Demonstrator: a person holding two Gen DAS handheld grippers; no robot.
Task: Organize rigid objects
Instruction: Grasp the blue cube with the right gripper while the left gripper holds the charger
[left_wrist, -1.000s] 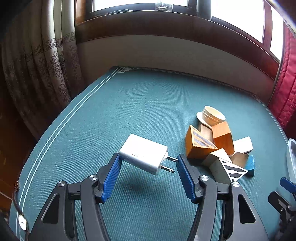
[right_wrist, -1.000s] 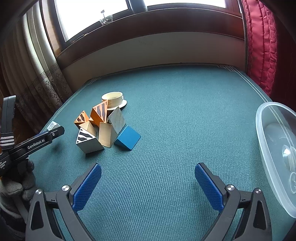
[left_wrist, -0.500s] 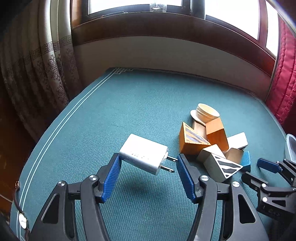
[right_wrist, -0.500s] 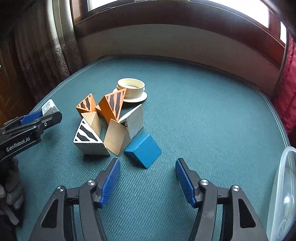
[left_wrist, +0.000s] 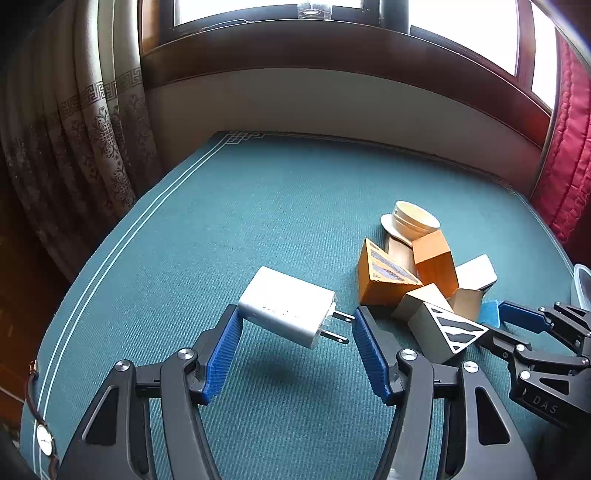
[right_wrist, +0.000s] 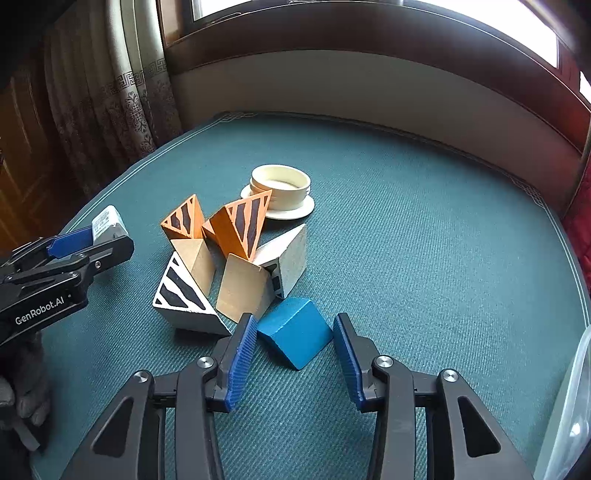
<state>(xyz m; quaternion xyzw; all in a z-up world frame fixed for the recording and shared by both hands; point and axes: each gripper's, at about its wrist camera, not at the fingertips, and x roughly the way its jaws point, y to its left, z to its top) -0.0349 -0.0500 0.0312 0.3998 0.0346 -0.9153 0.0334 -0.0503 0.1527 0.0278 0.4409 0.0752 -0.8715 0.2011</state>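
My left gripper (left_wrist: 295, 332) is shut on a white plug charger (left_wrist: 286, 306), held clear of the green tabletop with its prongs toward the right pad. The right wrist view shows that charger (right_wrist: 107, 221) at the far left, in the left gripper (right_wrist: 74, 240). My right gripper (right_wrist: 295, 341) is low over the table with its jaws closing around a blue block (right_wrist: 291, 332). Its left pad is at the block's corner and a gap shows at the right pad. The block lies at the near edge of a pile of wooden triangular blocks (right_wrist: 236, 251).
A cream cup on a saucer (right_wrist: 280, 184) stands behind the pile. A clear plastic container (right_wrist: 572, 406) sits at the right edge. Curtains and a wall bound the green table (right_wrist: 424, 229) at the back and left. A gloved hand (right_wrist: 18, 387) holds the left gripper.
My right gripper has swung in toward the pile, rolled level, and narrowed its jaws around the blue block. The left gripper and charger have stayed put.
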